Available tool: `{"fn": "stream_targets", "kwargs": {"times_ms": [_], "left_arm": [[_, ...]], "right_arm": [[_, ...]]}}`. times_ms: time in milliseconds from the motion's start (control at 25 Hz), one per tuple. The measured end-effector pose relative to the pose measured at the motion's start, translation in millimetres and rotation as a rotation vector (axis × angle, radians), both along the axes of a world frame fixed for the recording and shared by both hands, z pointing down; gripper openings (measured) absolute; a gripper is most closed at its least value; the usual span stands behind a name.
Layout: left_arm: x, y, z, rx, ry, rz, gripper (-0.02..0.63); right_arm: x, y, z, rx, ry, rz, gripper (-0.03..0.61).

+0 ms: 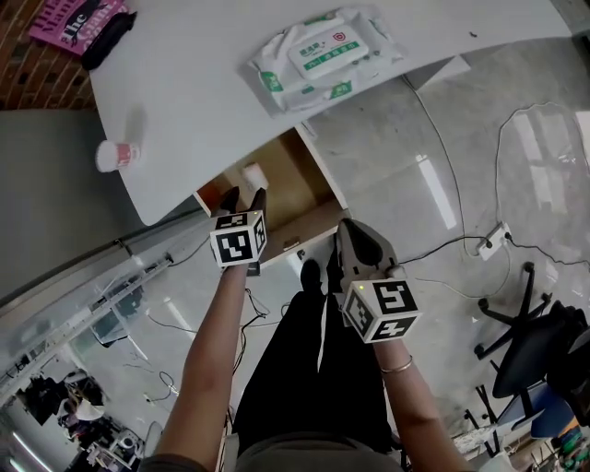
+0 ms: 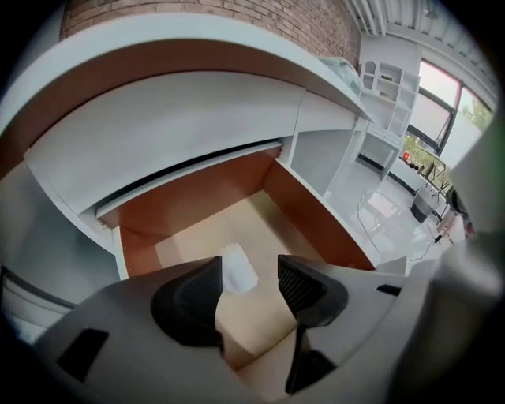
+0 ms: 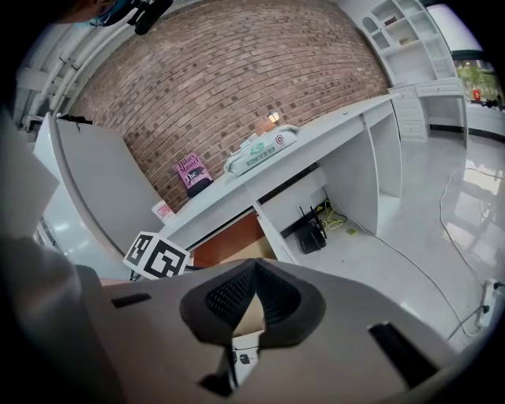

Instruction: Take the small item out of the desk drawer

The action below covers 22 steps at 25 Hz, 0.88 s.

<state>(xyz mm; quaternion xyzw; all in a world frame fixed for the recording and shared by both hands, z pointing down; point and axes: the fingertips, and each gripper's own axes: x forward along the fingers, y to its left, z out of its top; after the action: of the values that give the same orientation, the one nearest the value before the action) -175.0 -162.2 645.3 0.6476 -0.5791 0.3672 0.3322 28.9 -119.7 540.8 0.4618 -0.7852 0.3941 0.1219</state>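
Observation:
The desk drawer (image 1: 293,189) stands pulled open under the white desk top (image 1: 194,83). A small white item (image 1: 253,175) lies on its pale floor near the back. My left gripper (image 1: 242,197) hangs over the drawer, open, just short of the item. In the left gripper view the white item (image 2: 237,270) shows in the gap of the left gripper (image 2: 251,280), untouched by the dark pads (image 2: 304,286). My right gripper (image 1: 353,241) is shut on nothing, off the drawer's front right corner. In the right gripper view, the right gripper (image 3: 254,276) points at the drawer (image 3: 233,237).
On the desk top lie a pack of wet wipes (image 1: 323,57), a pink book (image 1: 78,23) and a small pink-and-white cup (image 1: 118,155). A power strip with cables (image 1: 495,238) and an office chair (image 1: 535,341) are on the glossy floor at right. A black router (image 3: 312,233) sits under the desk.

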Motion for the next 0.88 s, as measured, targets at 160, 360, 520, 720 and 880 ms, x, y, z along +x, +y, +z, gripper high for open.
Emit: {"fn": "stream_targets", "kwargs": {"times_ms": [160,360,520,720,880], "left_arm": [[-2,-1,21,-0.052,-0.003,-0.011,0.213],[-2,-9,40,-0.088,-0.030,-0.008,0.213],[-8,-10,55,-0.113,-0.045,-0.036,0.213],[-13,-7,71,-0.142,-0.047,-0.062,0.213],[-16,-10,82,-0.156,-0.048,-0.091,0.213]], "right_arm": [[10,-1,7,-0.017,-0.005,0.029,0.005],[17,-9,15,-0.028,-0.013,0.053,0.006],[19,-12,23,-0.039,-0.017,0.059,0.005],[18,-11,30,-0.055,-0.020,0.052,0.005],[19,-14,35,-0.061,-0.019,0.060,0.006]]}}
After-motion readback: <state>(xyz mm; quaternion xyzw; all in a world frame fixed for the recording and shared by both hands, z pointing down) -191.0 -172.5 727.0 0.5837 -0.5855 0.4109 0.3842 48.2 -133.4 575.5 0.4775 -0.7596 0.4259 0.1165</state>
